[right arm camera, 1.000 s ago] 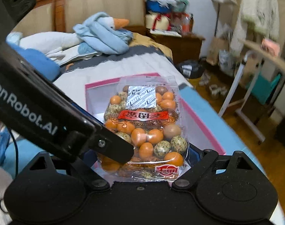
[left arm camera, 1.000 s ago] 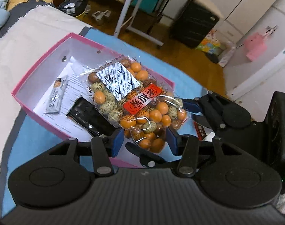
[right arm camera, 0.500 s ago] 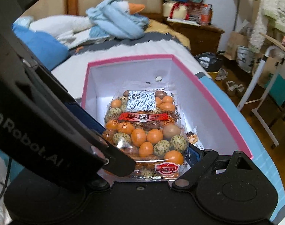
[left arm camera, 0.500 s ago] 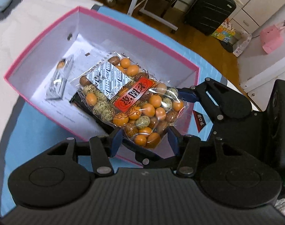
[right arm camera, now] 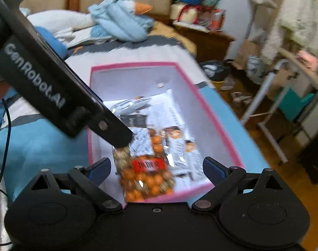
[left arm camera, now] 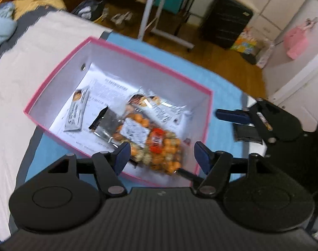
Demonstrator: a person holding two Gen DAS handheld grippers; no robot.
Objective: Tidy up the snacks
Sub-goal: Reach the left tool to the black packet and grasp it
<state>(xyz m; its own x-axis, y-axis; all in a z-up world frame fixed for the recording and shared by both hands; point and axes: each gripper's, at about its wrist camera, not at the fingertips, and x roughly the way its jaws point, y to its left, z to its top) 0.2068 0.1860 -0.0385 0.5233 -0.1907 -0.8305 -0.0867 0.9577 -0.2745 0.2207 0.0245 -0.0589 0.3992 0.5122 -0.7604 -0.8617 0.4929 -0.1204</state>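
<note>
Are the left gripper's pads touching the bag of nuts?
Apart. In the left wrist view the left gripper is opening, and box floor shows between each blue pad and the bag of nuts, which lies in the pink box.

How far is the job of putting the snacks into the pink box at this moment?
Done: the clear bag of orange and speckled coated nuts lies inside the pink-rimmed white box, beside a slim silver snack bar and other blurred packets. In hand: nothing; the left hand-held gripper is opening, its pads off the bag, and the right hand-held gripper is open. Left: one dark packet seems outside the box.
</note>
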